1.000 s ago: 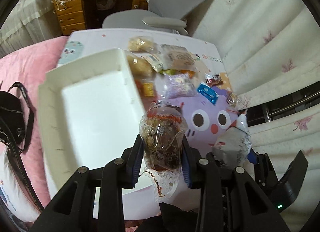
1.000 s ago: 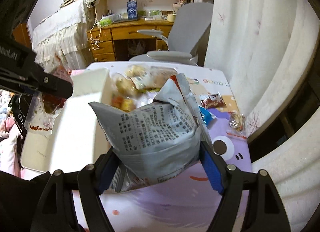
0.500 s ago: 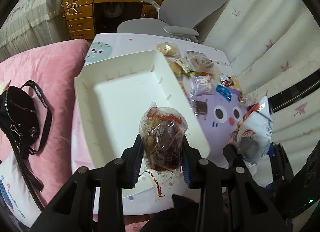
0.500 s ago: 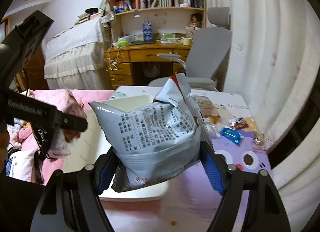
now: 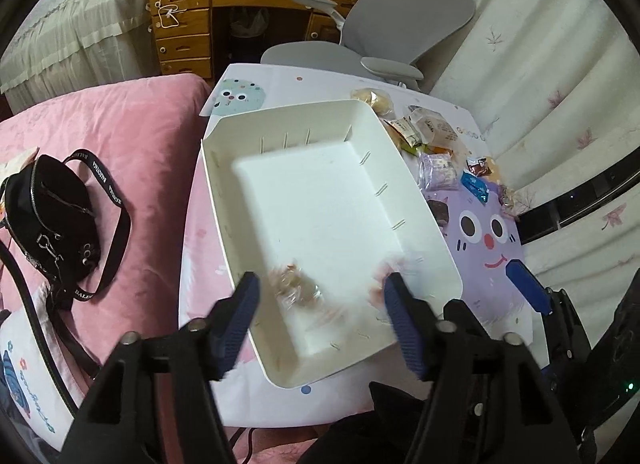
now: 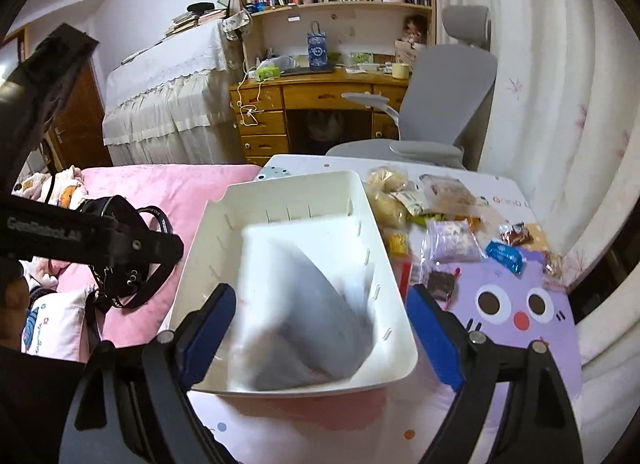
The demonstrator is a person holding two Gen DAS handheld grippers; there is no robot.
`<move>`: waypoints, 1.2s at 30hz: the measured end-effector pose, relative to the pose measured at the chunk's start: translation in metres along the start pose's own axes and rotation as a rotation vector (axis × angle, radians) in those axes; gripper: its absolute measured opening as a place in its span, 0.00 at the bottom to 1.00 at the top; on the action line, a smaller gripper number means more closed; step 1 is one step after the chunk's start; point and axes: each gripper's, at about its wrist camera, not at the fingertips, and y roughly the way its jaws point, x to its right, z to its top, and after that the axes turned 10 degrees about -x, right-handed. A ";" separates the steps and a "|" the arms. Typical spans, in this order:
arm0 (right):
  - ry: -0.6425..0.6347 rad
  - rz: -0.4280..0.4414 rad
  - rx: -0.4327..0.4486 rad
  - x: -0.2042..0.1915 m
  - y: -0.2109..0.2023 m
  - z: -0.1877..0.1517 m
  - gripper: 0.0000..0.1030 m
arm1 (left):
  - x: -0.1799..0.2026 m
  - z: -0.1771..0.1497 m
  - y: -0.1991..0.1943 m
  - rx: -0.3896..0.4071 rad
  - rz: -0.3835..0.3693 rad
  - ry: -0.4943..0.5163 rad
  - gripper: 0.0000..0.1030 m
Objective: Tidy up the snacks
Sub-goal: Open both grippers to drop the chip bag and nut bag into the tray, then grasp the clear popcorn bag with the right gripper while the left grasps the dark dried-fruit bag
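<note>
A white plastic bin (image 5: 400, 167) (image 6: 384, 215) lies on the cartoon-print table. My left gripper (image 5: 320, 300) hangs over the bin's near end, its jaws opening. A clear-wrapped brown snack (image 5: 296, 288), blurred, falls free between them into the bin. My right gripper (image 6: 320, 320) is above the same bin, its jaws also opening. The grey snack bag (image 6: 316, 312) is a blur dropping inside the bin, clear of the blue pads. The right gripper's finger (image 5: 528, 292) shows at the lower right of the left wrist view.
Several loose snack packets (image 5: 436, 167) (image 6: 448, 240) lie on the table right of the bin. A pink bed (image 5: 132, 135) with a black bag (image 5: 52, 207) is at the left. A grey office chair (image 6: 440, 103) and wooden desk (image 6: 320, 103) stand beyond.
Both grippers moved over the white bin and opened. The brown snack left the left jaws and the grey bag left the right jaws, both falling into the bin.
</note>
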 end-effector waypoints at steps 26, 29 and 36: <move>0.196 -0.015 -0.173 0.093 0.005 -0.024 0.85 | 0.117 0.027 0.037 -0.010 -0.077 0.214 0.78; 0.212 -0.023 -0.182 0.115 0.005 -0.022 0.85 | 0.137 0.034 0.045 -0.018 -0.086 0.224 0.78; 0.254 -0.017 -0.196 0.171 0.008 -0.010 0.85 | 0.184 0.054 0.063 -0.034 -0.057 0.238 0.78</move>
